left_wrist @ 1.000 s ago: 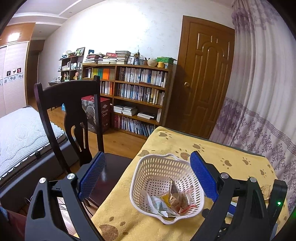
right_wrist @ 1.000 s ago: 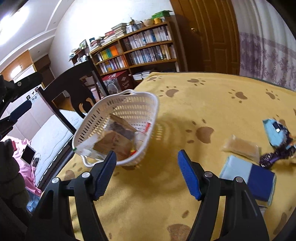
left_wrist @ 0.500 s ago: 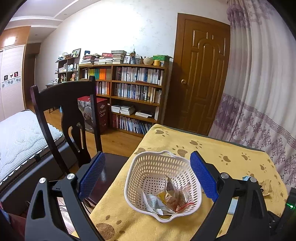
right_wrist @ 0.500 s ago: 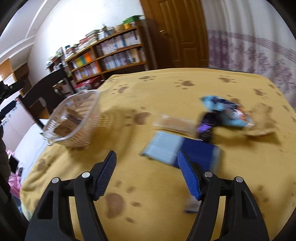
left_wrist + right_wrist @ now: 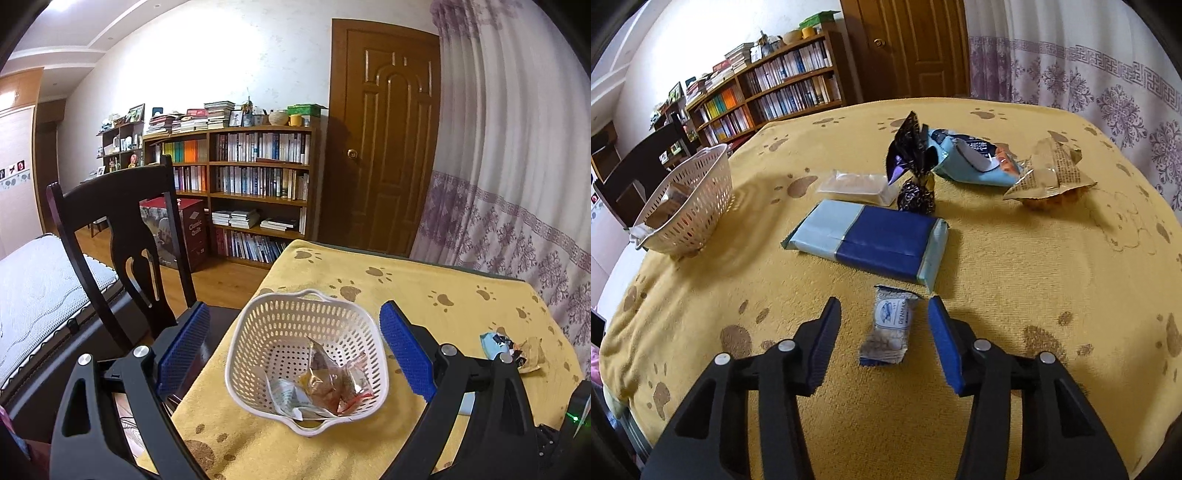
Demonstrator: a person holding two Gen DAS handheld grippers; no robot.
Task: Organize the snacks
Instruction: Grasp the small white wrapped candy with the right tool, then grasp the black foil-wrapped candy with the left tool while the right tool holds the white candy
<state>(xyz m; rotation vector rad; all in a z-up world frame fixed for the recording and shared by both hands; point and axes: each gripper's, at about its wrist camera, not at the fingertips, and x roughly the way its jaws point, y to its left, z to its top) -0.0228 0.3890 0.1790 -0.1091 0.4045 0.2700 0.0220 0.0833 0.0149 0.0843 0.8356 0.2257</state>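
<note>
Right gripper [image 5: 884, 328]: jaws spread wide, holding nothing, straddling a small white snack packet [image 5: 889, 326] that lies flat near the table's [image 5: 1015, 266] near edge, just in front of the blue-wrapped bar [image 5: 871, 242]. Left gripper [image 5: 291, 350]: jaws wide apart and empty, poised over the white perforated basket [image 5: 258, 325] at the table's left edge. Packet judged light, soft, crinkly and slippery; best pinched across its middle, gently.
</note>
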